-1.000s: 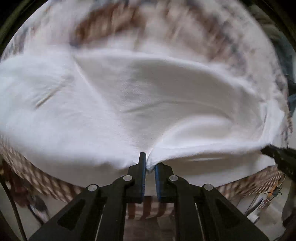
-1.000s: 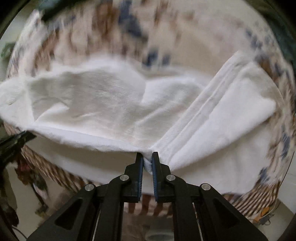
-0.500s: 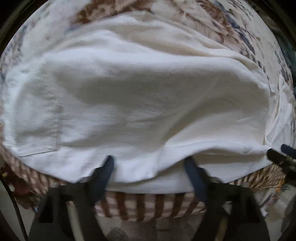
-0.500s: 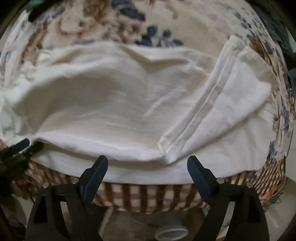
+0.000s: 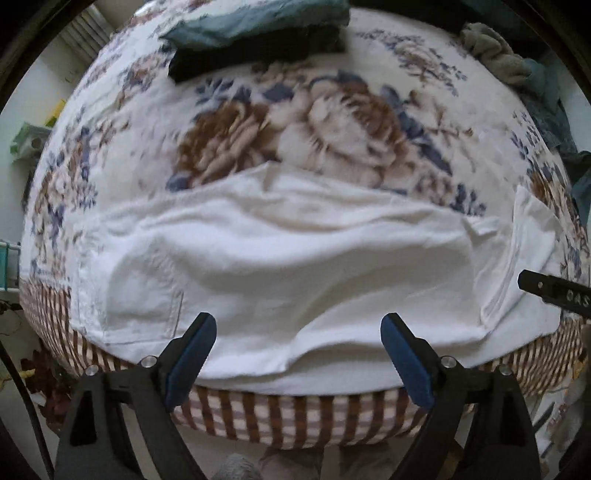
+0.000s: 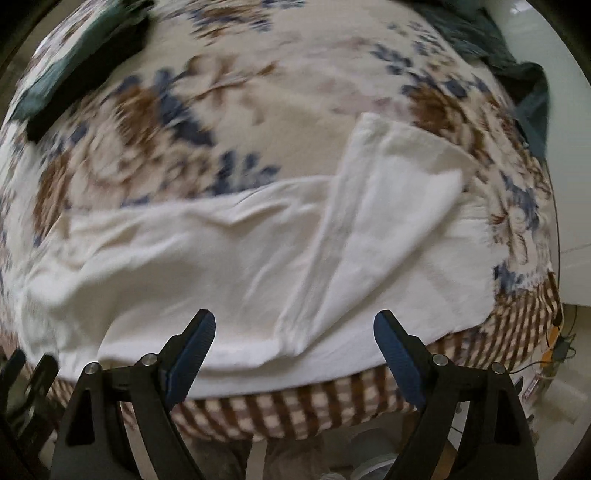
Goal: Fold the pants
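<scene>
Hanging wide open and empty after just opening, the left gripper (image 5: 299, 347) and right gripper (image 6: 293, 345) hovered above rumpled white cotton pants (image 5: 280, 258), folded over along the near edge of a floral-and-checked blanketed bed (image 5: 332, 122); dark folded clothes (image 5: 258, 33) lay beyond

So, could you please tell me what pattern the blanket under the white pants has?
Cream floral blanket, brown and blue flowers, brown-striped border; clearest in the left wrist view.

Matt white cotton pants (image 5: 280, 258) on plush, fuzzy floral blanket (image 5: 332, 122)

White pants (image 5: 280, 258) and dark folded clothes (image 5: 258, 40) lie on floral bed (image 5: 332, 122).
</scene>
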`<state>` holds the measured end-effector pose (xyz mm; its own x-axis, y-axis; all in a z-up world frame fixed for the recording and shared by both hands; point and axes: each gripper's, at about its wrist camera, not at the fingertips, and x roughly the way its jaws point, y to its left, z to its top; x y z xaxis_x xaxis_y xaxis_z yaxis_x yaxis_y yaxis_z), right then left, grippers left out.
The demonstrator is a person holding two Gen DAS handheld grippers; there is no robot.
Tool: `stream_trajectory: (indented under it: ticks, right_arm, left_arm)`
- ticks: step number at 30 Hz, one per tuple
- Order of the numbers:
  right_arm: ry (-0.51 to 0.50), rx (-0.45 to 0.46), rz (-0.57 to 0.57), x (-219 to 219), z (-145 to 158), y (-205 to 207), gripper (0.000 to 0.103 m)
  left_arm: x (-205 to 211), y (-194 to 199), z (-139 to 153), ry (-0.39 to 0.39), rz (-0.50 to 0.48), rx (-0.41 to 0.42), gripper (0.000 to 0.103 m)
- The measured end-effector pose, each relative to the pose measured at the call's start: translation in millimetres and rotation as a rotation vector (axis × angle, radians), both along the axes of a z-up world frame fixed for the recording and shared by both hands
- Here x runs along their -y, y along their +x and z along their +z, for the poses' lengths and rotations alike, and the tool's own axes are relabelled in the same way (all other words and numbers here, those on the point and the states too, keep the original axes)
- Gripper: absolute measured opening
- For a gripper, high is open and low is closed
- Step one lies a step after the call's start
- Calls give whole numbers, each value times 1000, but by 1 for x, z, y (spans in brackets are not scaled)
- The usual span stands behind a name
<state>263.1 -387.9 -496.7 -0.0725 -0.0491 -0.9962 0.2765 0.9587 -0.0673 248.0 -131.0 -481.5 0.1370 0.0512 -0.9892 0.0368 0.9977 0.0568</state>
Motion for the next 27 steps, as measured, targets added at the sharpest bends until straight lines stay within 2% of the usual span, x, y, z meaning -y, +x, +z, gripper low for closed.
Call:
stream_trajectory:
  ticks: [5,10,11,12,13,14,15,19,22,24,27]
  right_arm:
    - [-12,3,-105,46,-40,32,90]
    - [-53,-14,-152,66,-82,50,89]
    - [-60,-20,-157,69,-90,51,81]
    - [-65,-21,-158,72,-95,50,59]
    - [-76,-21,-166,76,-97,47,47]
    - [-61,-8,-181,80,-97,43,25]
    - [-32,13,-212,86,-95,36,13]
    - [10,72,-409,126,-74,-16,13]
    - [153,57,-553,149,-82,-56,15]
    - [289,93,-668,161,-93,-78,25]
    - [386,138,-756,174,-106,-88,34]
  left_arm:
    - [27,16,-15,-5,-4,-23,91]
    - [52,24,-38,40,-44,-44,91]
    - [55,25,-41,48,-51,-47,91]
    - [58,26,-43,56,-58,-48,91]
    - [61,26,-44,61,-63,-51,91]
    - [63,26,-45,61,-71,-56,91]
    - [64,26,-45,65,-74,-57,91]
    - [72,23,-45,57,-78,-74,91]
    - [80,20,-49,41,-80,-95,91]
    - [86,17,-53,33,-91,-110,91]
    - [93,14,-58,35,-109,-122,91]
